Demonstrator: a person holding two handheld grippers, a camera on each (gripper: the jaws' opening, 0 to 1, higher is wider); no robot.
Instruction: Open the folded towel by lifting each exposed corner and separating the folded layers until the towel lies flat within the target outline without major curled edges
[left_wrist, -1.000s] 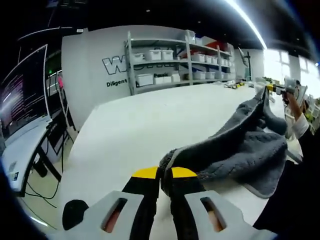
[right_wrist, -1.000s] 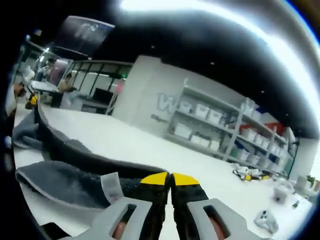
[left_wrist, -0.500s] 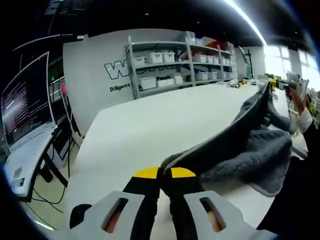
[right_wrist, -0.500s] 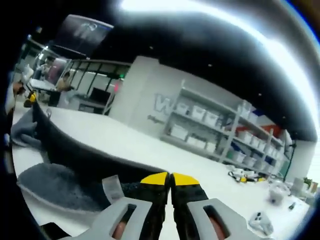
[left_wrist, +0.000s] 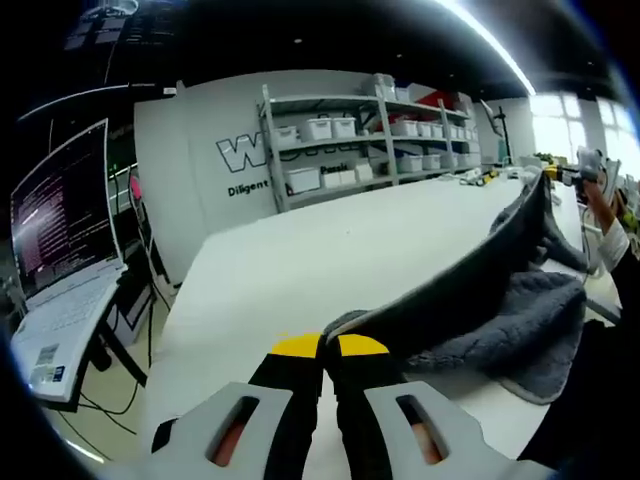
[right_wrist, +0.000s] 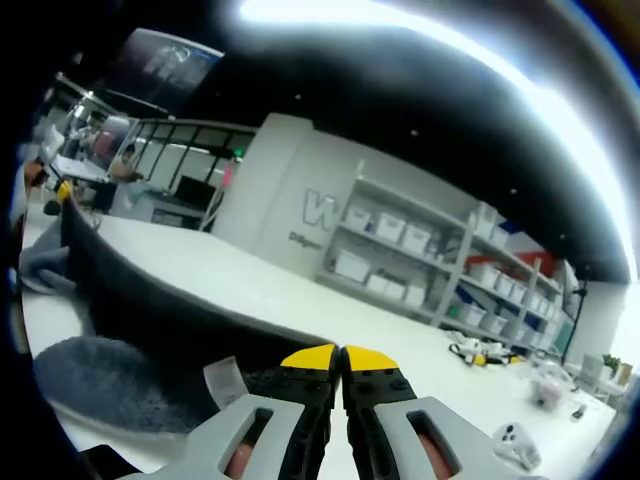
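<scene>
In the left gripper view, the left gripper (left_wrist: 321, 347) has its yellow-tipped jaws pressed together on a corner of the grey towel (left_wrist: 470, 300). From that corner the towel's top edge runs taut, up and away over the white table (left_wrist: 300, 260), to the right gripper (left_wrist: 583, 172) at the far end, held in a person's hand (left_wrist: 605, 205). Below the stretched edge, the rest of the towel sags in a soft heap onto the table. Beyond the table stands a shelf rack (left_wrist: 360, 125) with white bins against a lettered wall, and off the table's near side a laptop (left_wrist: 60, 250) glows

In the right gripper view, the right gripper (right_wrist: 339, 357) pinches the towel's (right_wrist: 130, 300) other corner, jaws closed on the cloth beside a small white label (right_wrist: 225, 380). The raised edge runs away from it above the table (right_wrist: 260, 285)
</scene>
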